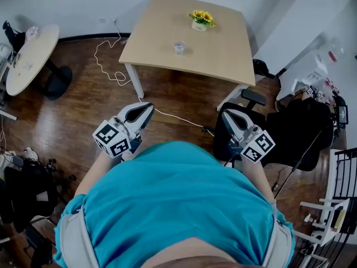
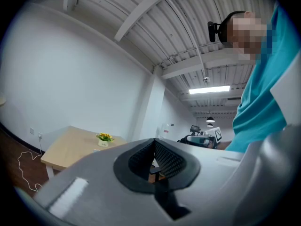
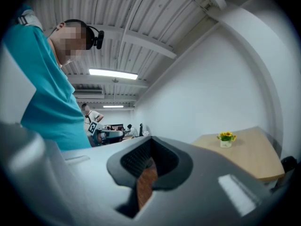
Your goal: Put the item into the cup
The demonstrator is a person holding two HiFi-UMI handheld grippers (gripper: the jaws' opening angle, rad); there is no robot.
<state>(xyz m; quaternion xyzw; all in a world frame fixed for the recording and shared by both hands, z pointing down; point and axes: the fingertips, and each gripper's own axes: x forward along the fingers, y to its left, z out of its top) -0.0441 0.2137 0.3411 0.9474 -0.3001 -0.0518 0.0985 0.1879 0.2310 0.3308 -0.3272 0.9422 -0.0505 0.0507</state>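
Observation:
A small clear glass cup [image 1: 179, 47] stands near the middle of a light wooden table [image 1: 223, 54] well ahead of me. Behind it is a little pot of yellow flowers [image 1: 201, 21], also seen in the left gripper view as the flower pot [image 2: 104, 139] and in the right gripper view as the flower pot [image 3: 226, 139]. My left gripper [image 1: 149, 105] and right gripper [image 1: 226, 114] are held close to my body over the wooden floor, far short of the table. Both point level, jaws together, and I see nothing between them. No loose item for the cup shows in any view.
A round table [image 1: 28, 54] stands at the far left and a black office chair [image 1: 290, 130] at the right. A white cable [image 1: 111, 66] trails over the floor by the table's leg. A white rack [image 1: 334, 205] and dark clutter [image 1: 28, 188] line the sides.

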